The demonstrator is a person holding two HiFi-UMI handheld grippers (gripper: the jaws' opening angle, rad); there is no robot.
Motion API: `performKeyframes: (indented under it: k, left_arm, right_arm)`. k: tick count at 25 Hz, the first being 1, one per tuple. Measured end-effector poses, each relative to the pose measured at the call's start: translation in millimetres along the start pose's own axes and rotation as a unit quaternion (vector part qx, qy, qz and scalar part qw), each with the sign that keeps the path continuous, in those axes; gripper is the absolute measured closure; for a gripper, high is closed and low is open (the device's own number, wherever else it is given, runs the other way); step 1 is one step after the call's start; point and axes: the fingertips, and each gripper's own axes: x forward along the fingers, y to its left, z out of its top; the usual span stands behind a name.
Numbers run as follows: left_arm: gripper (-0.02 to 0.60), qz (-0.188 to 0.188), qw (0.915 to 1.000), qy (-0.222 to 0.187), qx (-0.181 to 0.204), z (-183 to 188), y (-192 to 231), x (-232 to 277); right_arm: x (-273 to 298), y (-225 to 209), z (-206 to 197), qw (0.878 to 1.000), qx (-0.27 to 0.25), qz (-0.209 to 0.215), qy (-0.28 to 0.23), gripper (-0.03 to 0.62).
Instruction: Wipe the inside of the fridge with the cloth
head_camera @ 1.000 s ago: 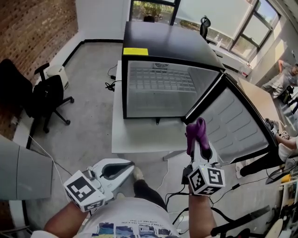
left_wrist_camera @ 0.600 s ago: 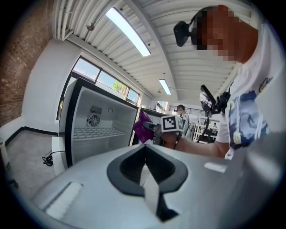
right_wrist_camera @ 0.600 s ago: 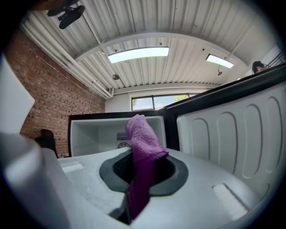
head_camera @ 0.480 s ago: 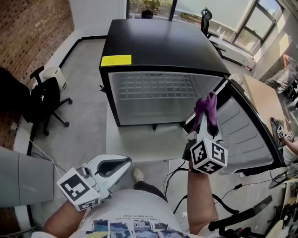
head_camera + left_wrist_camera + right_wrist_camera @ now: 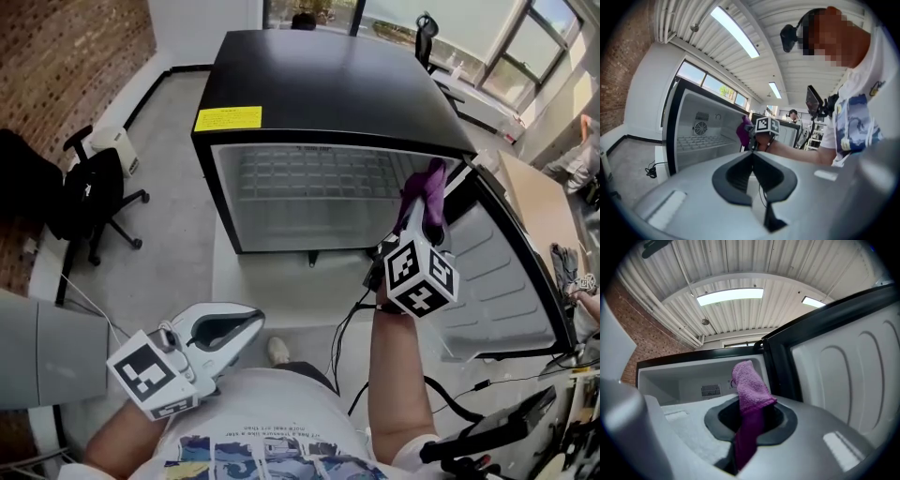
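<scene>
One cloth [image 5: 427, 186] up at the one open fridge [image 5: 328, 84].
Right hand-held gripper [image 5: 419, 214] is clamped on that purple cloth, fridge mouth just ahead, its one door [image 5: 497, 272] to the right; left hand-held gripper [image 5: 246, 334] hangs low, jaws together, empty.

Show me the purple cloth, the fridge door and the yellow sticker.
purple cloth [image 5: 750, 389]: right gripper view, upper fold.
fridge door [image 5: 497, 272]: head view, white inner lining.
yellow sticker [image 5: 228, 118]: head view, its middle.
</scene>
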Motion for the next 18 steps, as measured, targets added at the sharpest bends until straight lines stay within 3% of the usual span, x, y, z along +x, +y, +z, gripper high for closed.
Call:
performKeyframes:
  k: [18]
  left_arm:
    - [0.577,0.037,0.9991,-0.007,-0.020,2,16,1]
  right_arm:
    - [69,16,-19,1.000,-0.012,-0.006,0.024,0.540]
